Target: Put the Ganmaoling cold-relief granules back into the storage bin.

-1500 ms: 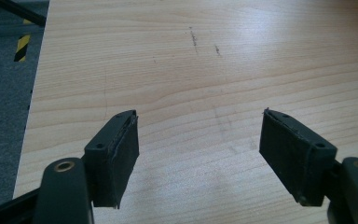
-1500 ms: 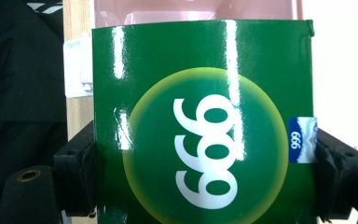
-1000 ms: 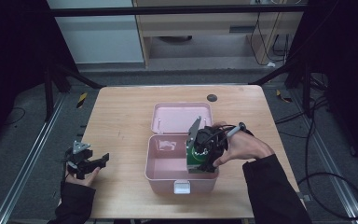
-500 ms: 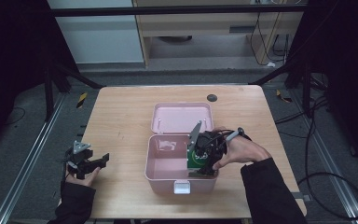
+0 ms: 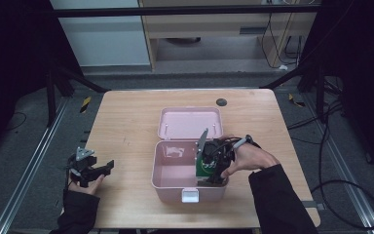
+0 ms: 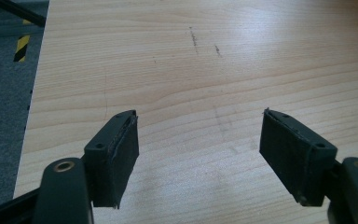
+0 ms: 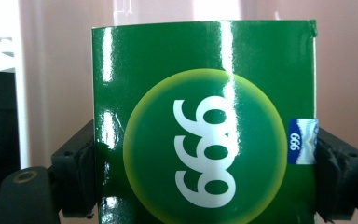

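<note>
High view
Table: light wooden rectangular table (image 5: 126, 126) fills the middle of the frame, with dark floor and black frame bars around it.
Case: pink plastic box with a hinged lid (image 5: 175, 170) sits at the centre of the table, its lid laid open toward the top of the frame and a white latch on its lower edge.
Right gripper: black two-jaw right gripper (image 5: 213, 165) is held in a hand (image 5: 251, 158) coming from the lower right, and reaches into the right part of the open pink box.
Carton: glossy green cardboard carton (image 5: 205, 167) stands upright inside the box at its right side, pinched by the right gripper.
Left gripper: black two-jaw left gripper (image 5: 100, 169) sits at the lower left of the frame, by the table's left edge, well apart from the box; a grey three-cornered plate tops it.
Mark: small dark round disc (image 5: 221, 102) lies near the table's top edge.

Left gripper view
Jaws: the two black pads (image 6: 121, 154) stand spread wide, one at lower left and one at lower right, with nothing between them.
Surface: bare wood grain with a few dark scuffs (image 6: 193, 35) in the upper middle.

Right gripper view
Jaws: the black pads press on both sides of the green carton (image 7: 205, 116).
Print: a yellow-green circle bears white digits "999", shown turned over; a small blue label sits at the right edge.
Background: pink box wall (image 7: 56, 70) behind the carton.
</note>
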{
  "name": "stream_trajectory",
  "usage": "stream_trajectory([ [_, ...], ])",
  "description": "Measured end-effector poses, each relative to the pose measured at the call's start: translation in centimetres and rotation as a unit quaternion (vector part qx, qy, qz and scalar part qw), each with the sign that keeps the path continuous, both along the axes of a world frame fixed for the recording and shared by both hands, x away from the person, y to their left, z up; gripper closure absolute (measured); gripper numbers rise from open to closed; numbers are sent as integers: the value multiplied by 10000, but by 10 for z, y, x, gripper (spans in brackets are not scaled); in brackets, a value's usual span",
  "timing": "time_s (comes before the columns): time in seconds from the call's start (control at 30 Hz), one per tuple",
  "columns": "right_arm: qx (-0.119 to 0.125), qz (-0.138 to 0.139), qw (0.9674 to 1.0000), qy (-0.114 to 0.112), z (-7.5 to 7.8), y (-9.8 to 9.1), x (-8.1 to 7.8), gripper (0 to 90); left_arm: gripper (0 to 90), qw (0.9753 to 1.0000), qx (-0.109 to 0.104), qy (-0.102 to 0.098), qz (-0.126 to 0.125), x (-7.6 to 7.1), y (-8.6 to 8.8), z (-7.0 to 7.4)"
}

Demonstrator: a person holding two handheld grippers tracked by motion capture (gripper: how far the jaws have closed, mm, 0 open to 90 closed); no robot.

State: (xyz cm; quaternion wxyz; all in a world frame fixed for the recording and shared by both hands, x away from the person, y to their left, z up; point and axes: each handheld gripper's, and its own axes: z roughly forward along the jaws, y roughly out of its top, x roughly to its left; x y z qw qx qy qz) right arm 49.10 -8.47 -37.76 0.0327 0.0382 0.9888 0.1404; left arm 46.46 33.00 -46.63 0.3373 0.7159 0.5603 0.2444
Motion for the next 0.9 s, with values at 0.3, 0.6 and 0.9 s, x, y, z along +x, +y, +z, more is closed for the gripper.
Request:
stream_trajectory([
  [0.3,326,-80,9994,-22,4,-4,0,102,276,10000,2,14,-2,0,0,0],
  [0.6,869,-355,9949,-374,36,-18,-9,79,276,10000,10,4,-8,0,0,0],
  [0.9,1463,-1002,9810,-789,59,-64,-16,93,282,10000,-3,23,-5,-1,-1,0],
])
